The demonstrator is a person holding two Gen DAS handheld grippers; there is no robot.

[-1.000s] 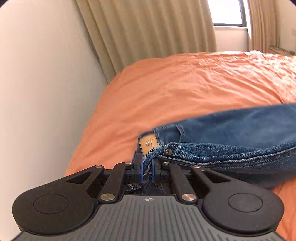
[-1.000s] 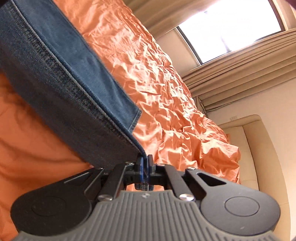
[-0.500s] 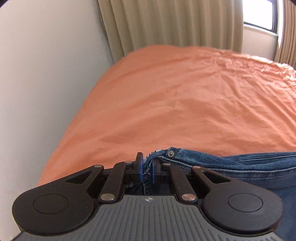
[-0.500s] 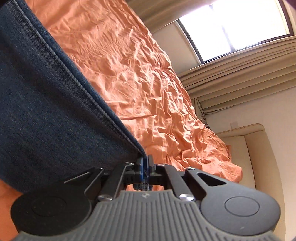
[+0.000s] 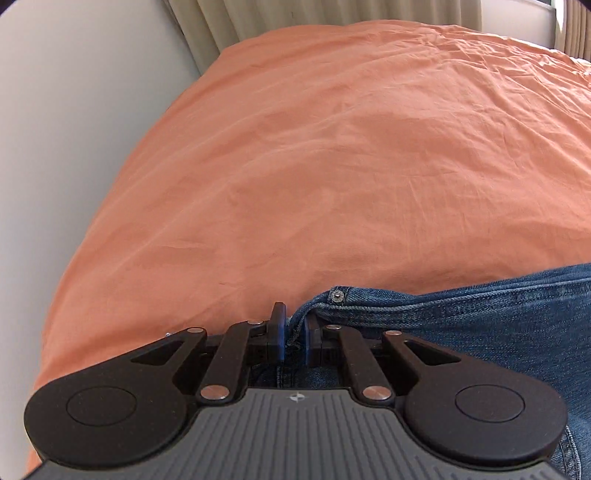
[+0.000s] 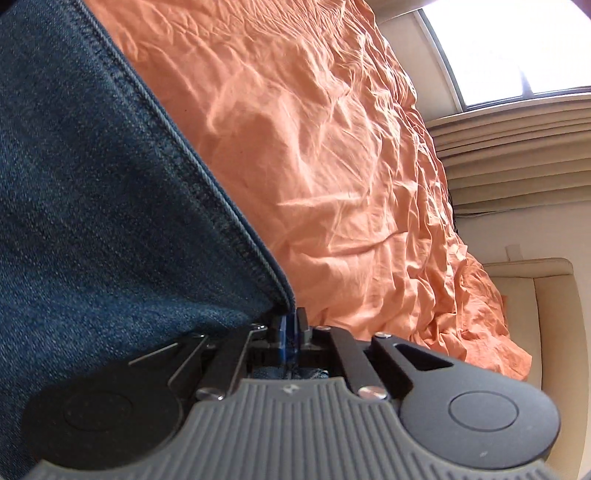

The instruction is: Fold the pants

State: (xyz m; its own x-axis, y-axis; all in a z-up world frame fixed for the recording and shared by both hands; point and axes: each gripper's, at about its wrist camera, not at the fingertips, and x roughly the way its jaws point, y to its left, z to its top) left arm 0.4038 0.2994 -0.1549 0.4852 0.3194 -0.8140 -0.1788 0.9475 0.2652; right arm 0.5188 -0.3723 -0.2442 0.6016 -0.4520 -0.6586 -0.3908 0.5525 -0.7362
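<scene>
The pants are blue jeans (image 5: 480,321). In the left wrist view their waistband with a metal rivet (image 5: 337,294) runs off to the right, just above the orange bedspread (image 5: 332,147). My left gripper (image 5: 294,334) is shut on the waistband edge. In the right wrist view the jeans (image 6: 92,221) fill the left side, with a stitched hem seam running down to my right gripper (image 6: 291,328), which is shut on the hem edge. The rest of the jeans is out of view.
A grey wall (image 5: 74,110) borders the bed on the left, with beige curtains (image 5: 295,18) behind. In the right wrist view there are a bright window (image 6: 517,48), curtains (image 6: 517,155) and a cream headboard (image 6: 554,314) past the wrinkled bedspread (image 6: 332,166).
The left gripper has swung so the jeans slid low and right in its view; the brand patch is gone from sight. The denim has come closer and fills more of the right view.
</scene>
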